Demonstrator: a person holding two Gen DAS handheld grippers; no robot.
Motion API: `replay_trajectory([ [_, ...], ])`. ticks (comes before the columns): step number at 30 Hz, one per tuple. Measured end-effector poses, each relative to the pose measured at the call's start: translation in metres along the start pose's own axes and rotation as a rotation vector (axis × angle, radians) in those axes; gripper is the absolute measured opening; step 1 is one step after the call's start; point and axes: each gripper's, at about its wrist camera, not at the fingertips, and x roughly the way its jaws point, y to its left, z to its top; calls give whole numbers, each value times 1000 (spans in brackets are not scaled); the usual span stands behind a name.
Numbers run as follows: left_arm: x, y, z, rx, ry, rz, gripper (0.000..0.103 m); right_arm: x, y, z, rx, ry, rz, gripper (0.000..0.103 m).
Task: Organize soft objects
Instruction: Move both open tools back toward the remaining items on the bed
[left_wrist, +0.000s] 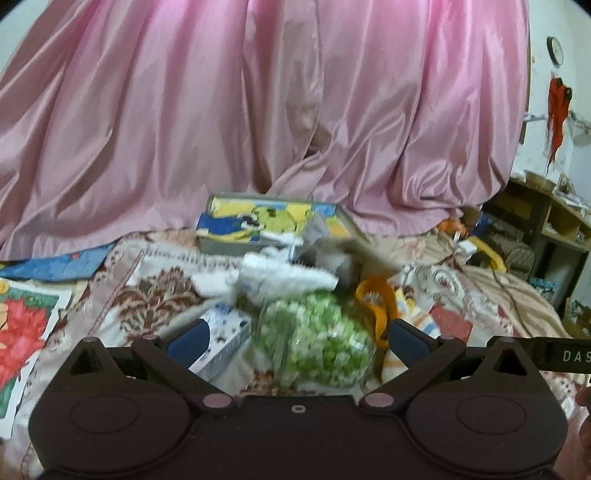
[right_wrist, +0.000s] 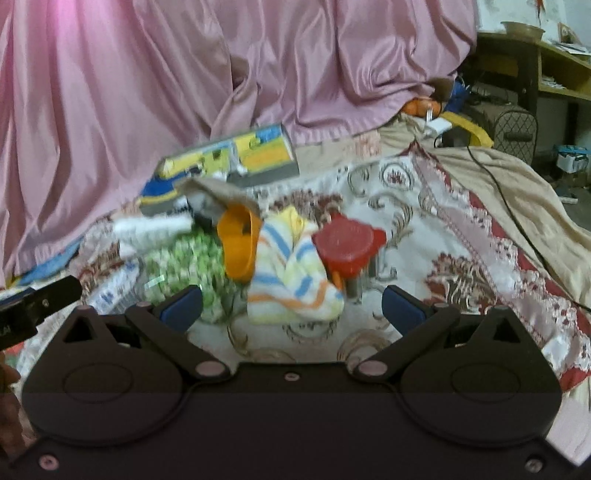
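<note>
A pile of things lies on a patterned bedspread (right_wrist: 461, 229). A clear bag of green and white bits (left_wrist: 317, 347) sits right in front of my open left gripper (left_wrist: 295, 339), between its blue pads; it also shows in the right wrist view (right_wrist: 184, 266). A striped cloth (right_wrist: 291, 280) in white, blue, orange and yellow lies in front of my open right gripper (right_wrist: 291, 302). An orange plastic scoop (right_wrist: 240, 243) leans beside the cloth. A red-lidded container (right_wrist: 347, 243) stands to the right of the cloth. A white bag (left_wrist: 280, 277) lies behind the green bag. Both grippers are empty.
A colourful cartoon box (left_wrist: 273, 221) lies at the back against a pink curtain (left_wrist: 258, 110). A small blue and white carton (left_wrist: 225, 339) lies left of the green bag. Wooden shelves (left_wrist: 546, 221) and clutter stand at the right. A black cable (right_wrist: 517, 214) runs over the bedspread.
</note>
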Motion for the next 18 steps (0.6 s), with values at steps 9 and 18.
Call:
replay_trajectory([
  [9,18,-3,-14,61,95,3,102,19,13,-24,-14,80,-25,103],
  [18,24,-5,-17,81,137,7,102,46,5,-22,-15,145,-5,103],
])
